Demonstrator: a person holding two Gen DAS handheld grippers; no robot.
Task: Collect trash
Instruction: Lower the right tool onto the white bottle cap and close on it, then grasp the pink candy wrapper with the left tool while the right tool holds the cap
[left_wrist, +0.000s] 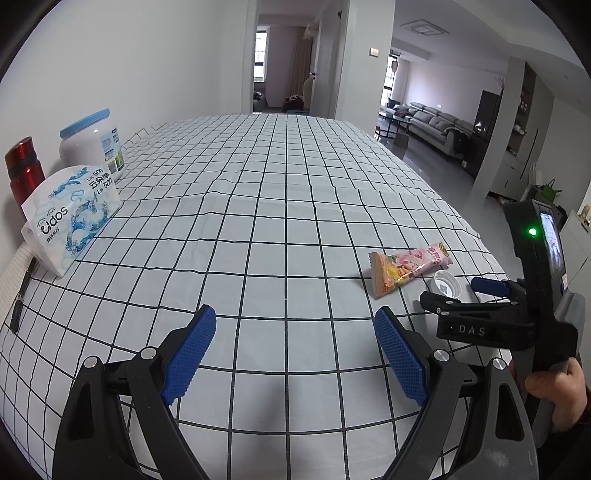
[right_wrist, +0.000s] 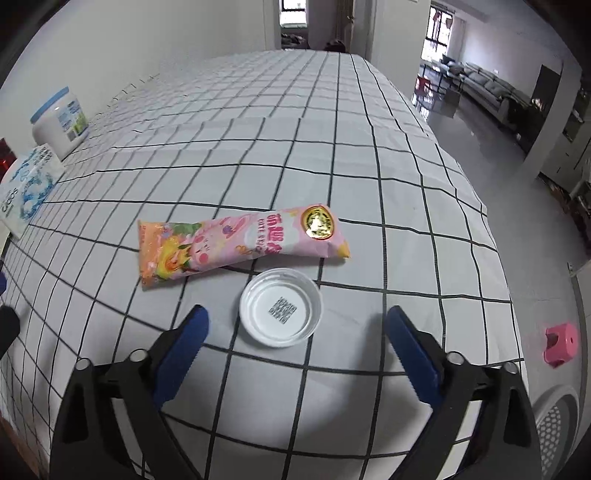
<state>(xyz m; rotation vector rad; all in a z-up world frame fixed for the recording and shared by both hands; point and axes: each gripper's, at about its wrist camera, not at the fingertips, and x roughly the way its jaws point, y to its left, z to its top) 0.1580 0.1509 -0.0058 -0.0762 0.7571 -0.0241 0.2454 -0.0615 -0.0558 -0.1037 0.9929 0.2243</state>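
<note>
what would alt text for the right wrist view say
The open right gripper hovers over a white bottle cap lying inside-up on a checked tablecloth. Just beyond the cap lies a pink snack wrapper.

Bare cloth around white cap (right_wrist: 280, 307); pink wrapper (right_wrist: 240, 242) just behind
</note>
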